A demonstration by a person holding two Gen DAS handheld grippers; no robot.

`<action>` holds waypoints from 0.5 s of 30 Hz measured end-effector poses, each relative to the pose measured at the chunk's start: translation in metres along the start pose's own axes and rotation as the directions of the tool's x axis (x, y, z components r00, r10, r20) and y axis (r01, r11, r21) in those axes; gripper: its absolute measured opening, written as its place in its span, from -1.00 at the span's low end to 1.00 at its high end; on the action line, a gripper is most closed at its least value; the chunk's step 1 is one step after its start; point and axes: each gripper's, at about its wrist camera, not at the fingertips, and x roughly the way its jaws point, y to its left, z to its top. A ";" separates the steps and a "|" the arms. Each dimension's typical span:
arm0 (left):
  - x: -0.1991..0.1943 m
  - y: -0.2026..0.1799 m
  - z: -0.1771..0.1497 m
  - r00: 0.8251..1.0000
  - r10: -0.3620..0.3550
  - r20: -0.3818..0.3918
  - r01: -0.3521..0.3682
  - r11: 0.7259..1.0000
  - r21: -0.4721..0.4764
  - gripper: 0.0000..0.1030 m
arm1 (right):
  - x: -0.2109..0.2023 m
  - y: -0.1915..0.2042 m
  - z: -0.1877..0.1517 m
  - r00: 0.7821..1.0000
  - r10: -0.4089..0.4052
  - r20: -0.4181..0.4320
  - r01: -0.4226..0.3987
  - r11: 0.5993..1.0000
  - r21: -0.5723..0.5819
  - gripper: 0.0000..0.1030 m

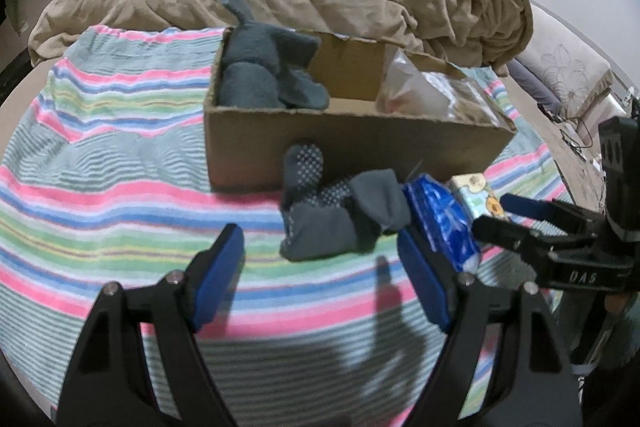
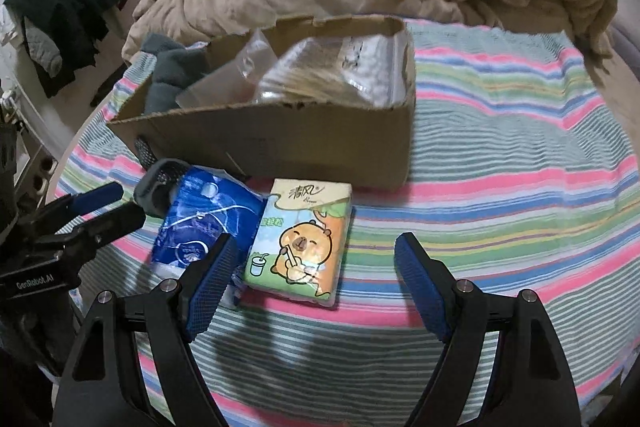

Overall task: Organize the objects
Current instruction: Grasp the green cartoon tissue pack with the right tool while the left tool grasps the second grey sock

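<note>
- Socks [image 1: 340, 219], grey with white grip dots, lie bundled on the striped blanket [image 1: 120, 163] just ahead of my left claw [image 1: 320, 275], at twelve o'clock from its open mouth and a shade toward one; the bundle's long axis runs roughly nine to three, across the line of my fingers.
- Left claw stands wide apart and empty, its blue pads [image 1: 218, 277] flanking the near edge of the bundle without touching it, so this is the nearer hand for the socks.
- Blue packet [image 2: 204, 223] touches the socks at their three o'clock side, and the cartoon tissue pack [image 2: 302, 239] lies just beside that, long axis running twelve to six in the right wrist view.
- Right claw [image 2: 316, 287] is likewise spread and holds nothing; the tissue pack sits at its twelve o'clock, inside the span of its fingers, so this hand is nearer for that item.
- Cardboard box [image 1: 360, 147] stands beyond all three at twelve o'clock, already holding another grey sock bundle [image 1: 264, 71] at its nine o'clock end and clear plastic bags [image 2: 320, 71] at its three o'clock end.
- My reading: a straight advance and close would take the socks across their narrow waist, though the blue packet crowds my right-hand finger.
</note>
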 end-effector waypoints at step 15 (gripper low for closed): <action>0.024 -0.018 0.003 1.000 -0.001 0.000 0.001 0.996 0.084 0.07 | 0.005 -0.007 -0.001 0.999 0.037 -0.013 -0.037 0.999 0.016 -0.05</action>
